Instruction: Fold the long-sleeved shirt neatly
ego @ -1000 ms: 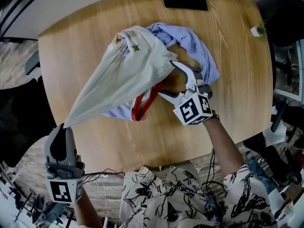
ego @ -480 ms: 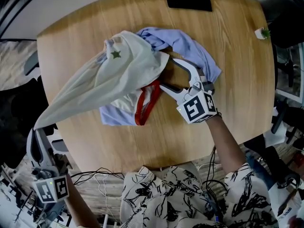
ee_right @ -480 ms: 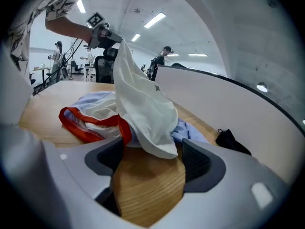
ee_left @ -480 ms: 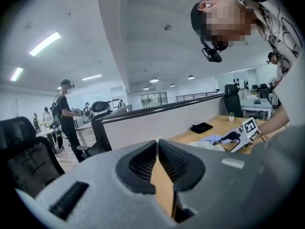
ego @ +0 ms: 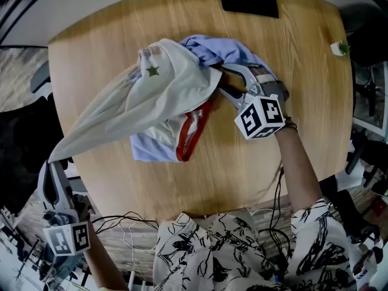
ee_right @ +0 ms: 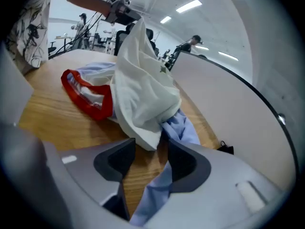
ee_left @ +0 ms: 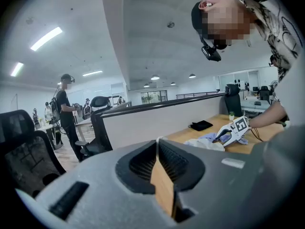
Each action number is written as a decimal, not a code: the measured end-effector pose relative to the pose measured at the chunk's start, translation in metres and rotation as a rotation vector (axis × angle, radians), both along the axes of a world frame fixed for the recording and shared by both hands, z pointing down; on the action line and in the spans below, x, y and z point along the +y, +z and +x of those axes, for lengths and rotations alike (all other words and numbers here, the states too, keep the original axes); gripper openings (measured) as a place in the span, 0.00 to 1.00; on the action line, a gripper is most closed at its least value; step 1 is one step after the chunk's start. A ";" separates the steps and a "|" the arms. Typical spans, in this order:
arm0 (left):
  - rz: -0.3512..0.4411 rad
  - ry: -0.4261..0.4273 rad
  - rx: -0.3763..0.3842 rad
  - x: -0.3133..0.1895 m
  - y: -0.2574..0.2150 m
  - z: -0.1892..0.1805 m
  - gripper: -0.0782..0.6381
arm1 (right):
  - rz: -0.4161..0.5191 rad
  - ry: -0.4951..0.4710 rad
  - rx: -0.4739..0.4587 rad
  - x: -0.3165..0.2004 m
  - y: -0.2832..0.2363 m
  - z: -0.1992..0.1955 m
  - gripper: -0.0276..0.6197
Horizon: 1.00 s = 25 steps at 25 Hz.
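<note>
The long-sleeved shirt (ego: 151, 96) pulled long over the tabletop (ego: 291, 53)

It was stretched in a slanting line from the middle out past the near left edge, where its end was squeezed tight in the left claw (ego: 53, 165). Its other end was found right at the right claw (ego: 222, 80), the nearer one, whose jaws had just been closing and were seen half apart, with blue cloth (ee_right: 174, 128) and the shirt's edge between them, not yet pinched.

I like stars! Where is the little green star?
In the head view, the star is on the white shirt, near its upper end on the table, just left of the blue cloth.
</note>
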State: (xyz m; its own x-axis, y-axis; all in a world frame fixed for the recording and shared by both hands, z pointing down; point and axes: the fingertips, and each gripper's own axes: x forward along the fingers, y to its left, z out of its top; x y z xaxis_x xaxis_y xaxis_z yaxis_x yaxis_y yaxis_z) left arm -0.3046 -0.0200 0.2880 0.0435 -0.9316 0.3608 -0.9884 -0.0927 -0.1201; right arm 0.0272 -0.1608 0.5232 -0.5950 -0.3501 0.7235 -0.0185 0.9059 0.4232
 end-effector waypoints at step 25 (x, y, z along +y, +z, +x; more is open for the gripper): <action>0.118 0.037 -0.051 0.020 -0.078 0.015 0.14 | 0.043 0.396 -0.360 -0.013 -0.246 0.062 0.07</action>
State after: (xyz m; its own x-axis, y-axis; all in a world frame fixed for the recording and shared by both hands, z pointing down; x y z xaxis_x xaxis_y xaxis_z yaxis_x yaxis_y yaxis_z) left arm -0.2893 0.0000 0.2102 0.0632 -0.9659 0.2513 -0.9770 -0.1112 -0.1821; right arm 0.0894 -0.1742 0.2775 -0.6190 -0.6227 0.4786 -0.5059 0.7823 0.3635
